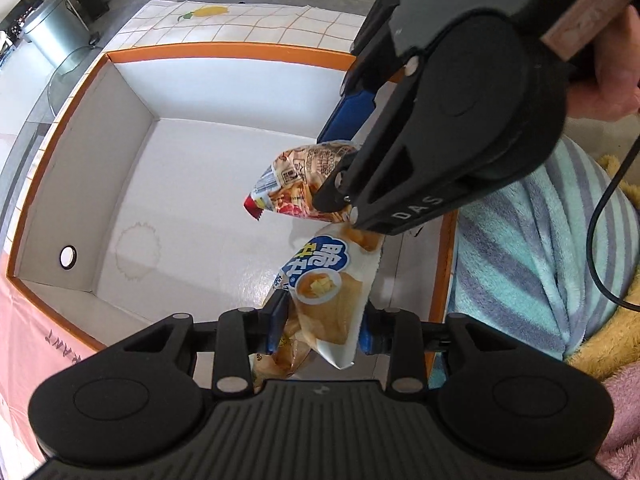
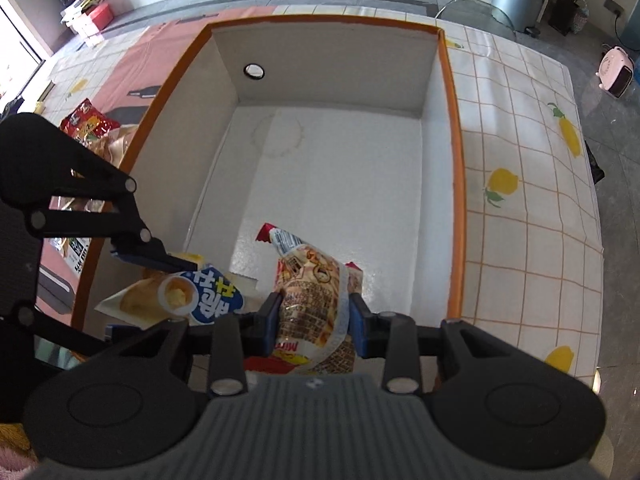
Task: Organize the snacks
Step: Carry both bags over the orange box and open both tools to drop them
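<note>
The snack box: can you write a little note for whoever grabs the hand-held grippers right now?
Left hand-held gripper: the white pancake snack bag sits between its pads, low over the box.
Right hand-held gripper: shut on the printed snack bag, also over the box.
Done: both bags brought over the box; nothing lies on its floor yet.
Left: set both down, then fetch the snacks on the tablecloth beside the box.
</note>
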The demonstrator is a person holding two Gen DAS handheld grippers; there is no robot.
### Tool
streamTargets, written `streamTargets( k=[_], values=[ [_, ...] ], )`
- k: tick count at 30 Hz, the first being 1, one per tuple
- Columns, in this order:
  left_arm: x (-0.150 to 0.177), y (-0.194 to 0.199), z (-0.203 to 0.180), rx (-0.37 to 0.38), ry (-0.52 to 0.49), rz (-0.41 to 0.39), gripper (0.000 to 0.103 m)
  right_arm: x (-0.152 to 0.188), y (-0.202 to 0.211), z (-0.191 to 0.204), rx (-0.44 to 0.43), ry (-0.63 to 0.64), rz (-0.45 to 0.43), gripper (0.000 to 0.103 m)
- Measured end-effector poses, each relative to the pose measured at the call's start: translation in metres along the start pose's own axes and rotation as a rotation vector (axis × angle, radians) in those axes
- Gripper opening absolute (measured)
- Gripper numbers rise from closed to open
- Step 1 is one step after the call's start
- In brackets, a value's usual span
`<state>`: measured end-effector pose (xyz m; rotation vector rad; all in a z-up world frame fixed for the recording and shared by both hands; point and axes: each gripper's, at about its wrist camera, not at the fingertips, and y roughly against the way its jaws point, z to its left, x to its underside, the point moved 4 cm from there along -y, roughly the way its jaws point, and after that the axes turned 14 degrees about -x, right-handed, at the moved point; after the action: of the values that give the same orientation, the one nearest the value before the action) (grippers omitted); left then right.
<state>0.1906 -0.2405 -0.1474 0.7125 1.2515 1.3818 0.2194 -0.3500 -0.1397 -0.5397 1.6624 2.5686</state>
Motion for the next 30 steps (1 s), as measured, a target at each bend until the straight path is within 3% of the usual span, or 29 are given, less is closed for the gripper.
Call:
streamTargets(
  k=[7, 17, 23, 24, 30],
  values=[
    [0.005, 0.006, 0.007, 0.07, 0.072, 0.002, 0.063, 0.003, -0.014, -0.002, -0.001, -0.014, 0.065, 0.033],
    [0.014, 0.032, 0.032, 0.135, 0.245, -0.022, 0.065, 0.003, -0.027, 0.0, 0.02, -0.019, 0.126, 0.036],
    [0.019, 0.049, 0.03, 0.098, 0.278, -0.04, 0.065, 0.002, -0.022, 0.005, 0.04, -0.036, 0.129, 0.039],
    [0.021, 0.053, 0.03, 0.09, 0.286, -0.045, 0.065, 0.001, -0.018, 0.007, 0.043, -0.037, 0.118, 0.044],
    [0.037, 0.081, 0.028, 0.016, 0.318, -0.108, 0.065, 0.003, 0.015, 0.027, 0.063, -0.016, 0.031, 0.051]
  ],
)
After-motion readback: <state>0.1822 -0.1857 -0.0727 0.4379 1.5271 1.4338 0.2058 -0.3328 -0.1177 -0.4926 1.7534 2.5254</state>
